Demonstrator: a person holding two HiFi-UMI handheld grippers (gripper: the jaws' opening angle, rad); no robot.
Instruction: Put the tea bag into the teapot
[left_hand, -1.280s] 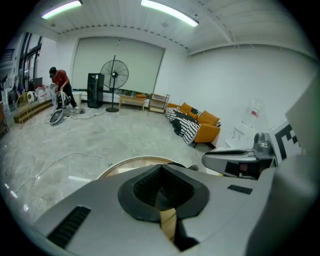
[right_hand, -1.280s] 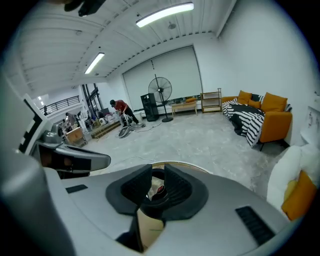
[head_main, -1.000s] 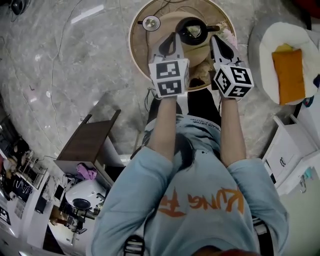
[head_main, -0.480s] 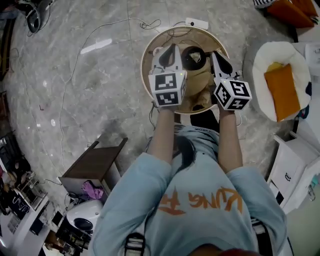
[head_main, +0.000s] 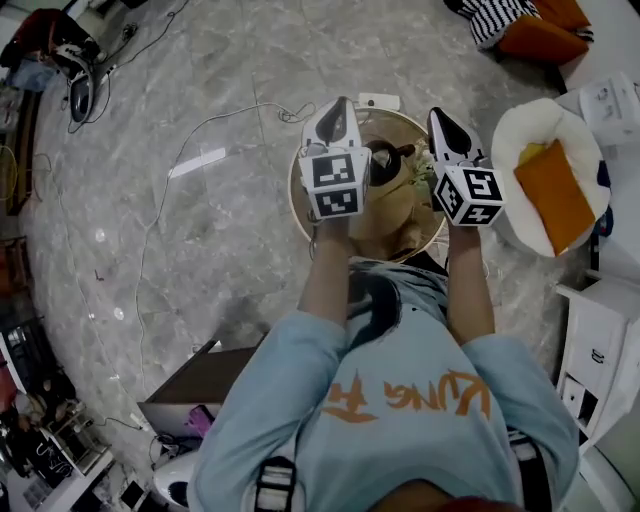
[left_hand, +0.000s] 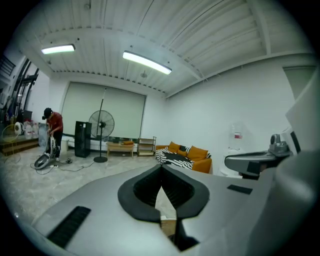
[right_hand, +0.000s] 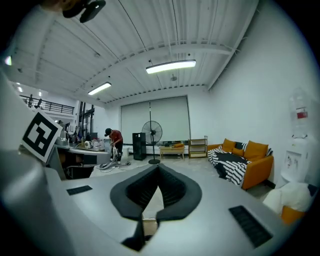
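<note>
A dark teapot (head_main: 386, 158) stands on the round wooden table (head_main: 400, 225), seen from above in the head view. I cannot make out a tea bag in any view. My left gripper (head_main: 336, 103) is held above the table's left part, just left of the teapot, its jaws shut with nothing between them (left_hand: 161, 167). To the right of the teapot my right gripper (head_main: 437, 113) is shut and empty too (right_hand: 157, 166). Both gripper views look level across the room, not down at the table.
A white round seat (head_main: 520, 135) with an orange cushion (head_main: 555, 195) sits right of the table. A cable (head_main: 225, 125) and a white power strip (head_main: 378, 101) lie on the marble floor. An orange sofa (left_hand: 189, 152), a standing fan (left_hand: 101, 125) and a person (left_hand: 53, 131) are far off.
The head view has swung, so the table now sits lower in the picture. Both grippers stay side by side over the table, shut. The small lid left of the teapot is now hidden.
</note>
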